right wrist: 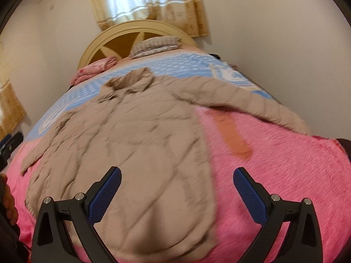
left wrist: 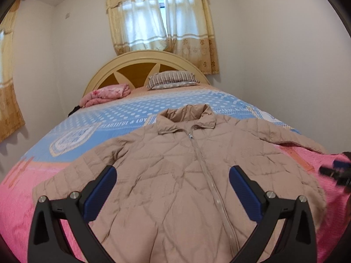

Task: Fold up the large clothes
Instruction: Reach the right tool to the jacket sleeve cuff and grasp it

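While spread front-up across the bed (left wrist: 65, 135), beige quilted jacket (left wrist: 175, 175) zipped closed, collar (left wrist: 186, 116) toward the headboard (left wrist: 140, 65), hem toward the cameras. Sleeves out to both sides; left sleeve (left wrist: 72, 173) bent on the pink part of the cover, right sleeve (right wrist: 252, 103) stretched along the blue-to-pink border. Shell thin, puffy, creased, with diamond stitching; pale zipper (left wrist: 206, 171) down the centre, small metal pull near the collar. Bed cover (right wrist: 285, 164): fuzzy pink near the foot, blue with white dots farther up. Striped pillow (left wrist: 173, 80) and folded pink floral blanket (left wrist: 105, 95) at the rounded cream and wood headboard. Left hand-held gripper (left wrist: 172, 191) above the jacket chest, jaws wide apart, nothing between the textured blue pads (left wrist: 101, 195). Right hand-held gripper (right wrist: 176, 194) above the jacket's lower right edge, jaws likewise spread, holding nothing. Right wrist view motion-blurred.
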A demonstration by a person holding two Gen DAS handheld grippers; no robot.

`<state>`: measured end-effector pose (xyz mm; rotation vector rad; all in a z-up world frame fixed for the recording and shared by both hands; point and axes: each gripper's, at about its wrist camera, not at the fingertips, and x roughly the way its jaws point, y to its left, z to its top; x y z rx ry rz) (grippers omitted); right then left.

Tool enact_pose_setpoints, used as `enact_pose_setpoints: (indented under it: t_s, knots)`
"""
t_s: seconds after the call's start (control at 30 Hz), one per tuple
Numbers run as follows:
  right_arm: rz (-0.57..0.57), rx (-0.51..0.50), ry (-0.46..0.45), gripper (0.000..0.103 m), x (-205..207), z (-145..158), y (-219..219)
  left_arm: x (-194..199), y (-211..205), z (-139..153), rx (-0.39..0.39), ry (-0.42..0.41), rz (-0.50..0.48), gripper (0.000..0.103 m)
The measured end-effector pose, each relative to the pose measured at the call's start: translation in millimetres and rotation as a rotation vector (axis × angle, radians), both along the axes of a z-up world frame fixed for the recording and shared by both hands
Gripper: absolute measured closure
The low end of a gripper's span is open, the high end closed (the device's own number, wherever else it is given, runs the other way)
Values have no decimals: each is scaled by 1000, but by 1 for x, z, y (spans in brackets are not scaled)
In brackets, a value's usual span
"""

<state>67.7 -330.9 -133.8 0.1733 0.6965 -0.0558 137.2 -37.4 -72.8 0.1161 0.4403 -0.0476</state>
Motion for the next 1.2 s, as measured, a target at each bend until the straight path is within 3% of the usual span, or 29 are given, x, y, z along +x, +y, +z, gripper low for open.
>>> enact_pose_setpoints:
  t_s: [0.13, 0.2, 0.4, 0.53, 0.77, 0.97, 1.07, 1.13, 1.17, 1.2]
  knots:
    - [-109, -3, 23, 5, 32, 5, -56, 26, -5, -2, 19, -2, 3, 0]
    - [-172, 18, 47, 13, 48, 0, -89, 36, -5, -3, 17, -5, 7, 0]
    - [-381, -13, 132, 15, 86, -24, -181, 64, 1, -14, 29, 24, 45, 0]
    - [-444, -16, 162, 15, 97, -29, -214, 77, 10, -26, 11, 64, 70, 0]
    - [-508, 11, 203, 15, 112, -42, -266, 95, -1, -37, 22, 104, 69, 0]
    - [-535, 74, 272, 29, 120, -66, -292, 115, -10, -43, -12, 147, 59, 0]
    - [-548, 75, 316, 30, 129, -78, -302, 118, -13, -52, -10, 170, 59, 0]
    - [-546, 142, 319, 31, 132, -85, -311, 118, -14, -56, -4, 178, 61, 0]
    - [-536, 170, 318, 33, 132, -86, -314, 119, -14, -57, -3, 181, 61, 0]
    - [-516, 201, 311, 44, 132, -87, -316, 119, -13, -59, -3, 184, 63, 0]
